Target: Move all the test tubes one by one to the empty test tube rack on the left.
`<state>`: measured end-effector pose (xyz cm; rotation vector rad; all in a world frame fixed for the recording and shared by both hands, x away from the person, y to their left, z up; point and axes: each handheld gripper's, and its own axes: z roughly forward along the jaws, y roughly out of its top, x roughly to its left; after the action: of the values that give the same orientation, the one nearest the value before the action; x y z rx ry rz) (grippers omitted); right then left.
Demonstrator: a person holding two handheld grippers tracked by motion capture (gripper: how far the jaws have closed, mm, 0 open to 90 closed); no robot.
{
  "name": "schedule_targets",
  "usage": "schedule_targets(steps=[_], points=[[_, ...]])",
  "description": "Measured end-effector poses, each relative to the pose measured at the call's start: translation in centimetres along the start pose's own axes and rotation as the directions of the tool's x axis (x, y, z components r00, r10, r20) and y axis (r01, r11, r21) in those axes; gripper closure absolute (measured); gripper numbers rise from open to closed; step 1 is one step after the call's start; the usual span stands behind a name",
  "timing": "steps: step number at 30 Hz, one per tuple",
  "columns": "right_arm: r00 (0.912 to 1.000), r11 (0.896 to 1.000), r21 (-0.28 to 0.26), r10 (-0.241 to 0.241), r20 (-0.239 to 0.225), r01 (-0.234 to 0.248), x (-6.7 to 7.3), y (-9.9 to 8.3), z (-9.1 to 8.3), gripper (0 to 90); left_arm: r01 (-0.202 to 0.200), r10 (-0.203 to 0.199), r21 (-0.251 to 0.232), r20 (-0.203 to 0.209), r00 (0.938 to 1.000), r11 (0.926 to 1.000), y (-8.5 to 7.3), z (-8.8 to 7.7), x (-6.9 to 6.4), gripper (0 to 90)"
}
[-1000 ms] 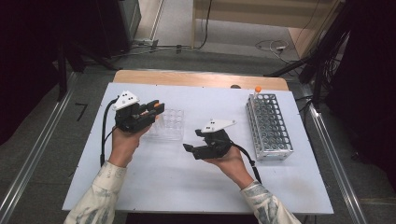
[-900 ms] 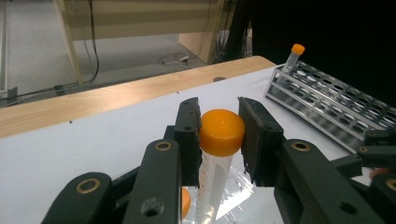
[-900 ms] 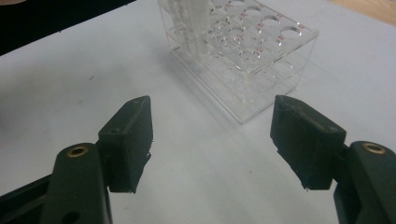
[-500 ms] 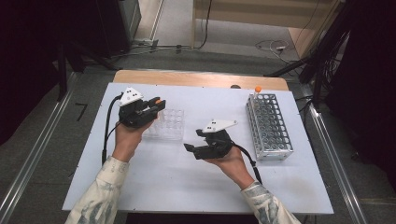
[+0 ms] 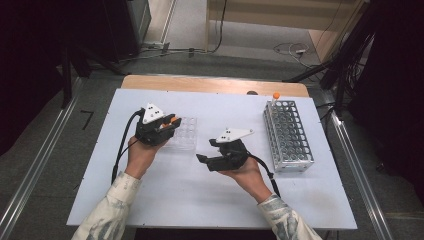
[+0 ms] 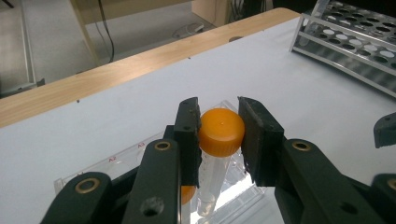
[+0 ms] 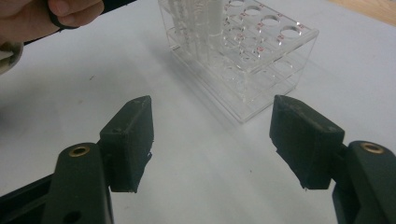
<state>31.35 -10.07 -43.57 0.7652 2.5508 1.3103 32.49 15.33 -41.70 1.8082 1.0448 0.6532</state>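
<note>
1. On the person's side, a white table (image 5: pixel 200 210) is carrying every item under inspection.
2. Toward its right edge, a metal tube rack (image 5: pixel 288 136) is standing, with one orange-capped tube at its far end.
3. Left of centre, a clear plastic rack (image 5: pixel 186 134) is sitting flat (well apart from the metal one).
4. Over that clear rack, the left gripper (image 6: pixel 218 135) is clenching an orange-capped tube (image 6: pixel 221 132) by its cap; the tube is hanging upright, its lower end reaching into the rack.
5. Near the table's middle, the right gripper (image 7: pixel 212 135) is hovering with jaws released and nothing between them, facing the clear rack.
</note>
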Motion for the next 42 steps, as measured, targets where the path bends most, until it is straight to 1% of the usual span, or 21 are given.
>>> schedule_targets(steps=[8, 11, 14, 16, 17, 18, 19, 21, 23, 25, 28, 30, 32, 33, 34, 36, 37, 38, 40, 42], points=[[1.0000, 1.000, 0.001, 0.000, 0.000, 0.000, 0.1, 0.0, 0.0, 28.8, 0.003, -0.003, 0.002, -0.004, 1.0000, 1.0000, -0.2, -0.1, 0.0, 68.8], [1.0000, 1.000, 0.001, 0.000, 0.001, 0.000, 0.1, 0.0, 0.1, 28.5, 0.009, -0.009, -0.010, -0.001, 1.0000, 0.9999, -0.1, -0.2, 0.1, 62.8], [1.0000, 1.000, 0.002, 0.000, 0.002, 0.000, 0.1, 0.0, 0.1, 28.1, 0.017, -0.017, -0.020, 0.002, 0.9999, 0.9997, 0.0, -0.4, 0.2, 59.7], [1.0000, 1.000, 0.000, 0.001, 0.008, -0.001, 0.0, 0.0, 0.0, 28.1, 0.027, -0.027, -0.028, -0.008, 0.9996, 0.9993, 0.0, -0.5, 0.2, 55.1], [0.9999, 1.000, -0.002, 0.003, 0.013, -0.003, 0.0, 0.0, 0.0, 28.0, 0.029, -0.029, -0.026, -0.025, 0.9993, 0.9993, 0.1, -0.6, 0.2, 49.3], [0.9997, 1.000, -0.006, 0.008, 0.021, -0.008, 0.0, 0.0, -0.1, 28.0, 0.040, -0.041, -0.030, -0.037, 0.9985, 0.9987, 0.1, -0.6, 0.2, 42.9], [0.9995, 1.000, -0.010, 0.009, 0.032, -0.009, -0.1, 0.1, -0.2, 27.9, 0.048, -0.049, -0.034, -0.043, 0.9979, 0.9983, 0.2, -0.7, 0.2, 37.1], [0.9981, 1.000, -0.011, 0.021, 0.057, -0.021, -0.3, 0.1, -0.3, 27.5, 0.064, -0.066, -0.037, -0.053, 0.9964, 0.9972, 0.3, -0.7, 0.3, 29.3], [0.9960, 1.000, -0.003, 0.031, 0.084, -0.031, -0.6, 0.1, -0.3, 26.9, 0.085, -0.086, -0.042, -0.040, 0.9955, 0.9955, 0.3, -0.8, 0.5, 27.7], [0.9928, 0.999, 0.002, 0.038, 0.114, -0.038, -0.8, 0.1, -0.4, 26.7, 0.094, -0.096, -0.046, -0.036, 0.9947, 0.9945, 0.3, -0.9, 0.6, 26.6], [0.9887, 0.999, -0.005, 0.048, 0.142, -0.048, -1.4, 0.1, -0.7, 26.5, 0.101, -0.103, -0.050, -0.035, 0.9941, 0.9936, 0.3, -1.1, 0.8, 26.5], [0.9823, 0.997, -0.012, 0.076, 0.171, -0.075, -1.9, 0.2, -1.2, 26.6, 0.102, -0.104, -0.049, -0.040, 0.9938, 0.9935, 0.3, -1.1, 0.9, 26.5], [0.9754, 0.996, -0.021, 0.089, 0.202, -0.086, -2.3, 0.3, -1.8, 26.5, 0.107, -0.109, -0.049, -0.044, 0.9930, 0.9931, 0.3, -1.2, 1.0, 25.9], [0.9740, 0.995, -0.027, 0.096, 0.205, -0.093, -2.5, 0.3, -2.0, 26.5, 0.110, -0.112, -0.048, -0.044, 0.9927, 0.9928, 0.3, -1.2, 1.1, 25.8], [0.9697, 0.994, -0.037, 0.109, 0.219, -0.103, -2.8, 0.3, -2.4, 26.5, 0.108, -0.111, -0.048, -0.049, 0.9926, 0.9929, 0.3, -1.2, 1.1, 25.7], [0.9604, 0.994, -0.050, 0.111, 0.255, -0.102, -3.3, 0.3, -3.0, 26.4, 0.113, -0.115, -0.046, -0.048, 0.9922, 0.9925, 0.3, -1.3, 1.2, 25.0], [0.9565, 0.992, -0.057, 0.120, 0.266, -0.108, -3.6, 0.3, -3.2, 26.4, 0.118, -0.120, -0.047, -0.047, 0.9917, 0.9919, 0.3, -1.3, 1.3, 25.0], [0.9499, 0.990, -0.066, 0.137, 0.281, -0.123, -4.1, 0.2, -3.6, 26.2, 0.118, -0.121, -0.045, -0.047, 0.9916, 0.9919, 0.3, -1.3, 1.3, 24.9], [0.9325, 0.989, -0.074, 0.143, 0.332, -0.126, -4.9, 0.2, -4.1, 26.2, 0.120, -0.122, -0.038, -0.045, 0.9915, 0.9920, 0.2, -1.3, 1.3, 24.5], [0.9197, 0.988, -0.074, 0.153, 0.361, -0.135, -5.8, 0.2, -4.6, 26.2, 0.121, -0.123, -0.038, -0.042, 0.9915, 0.9919, 0.2, -1.3, 1.3, 24.3]])
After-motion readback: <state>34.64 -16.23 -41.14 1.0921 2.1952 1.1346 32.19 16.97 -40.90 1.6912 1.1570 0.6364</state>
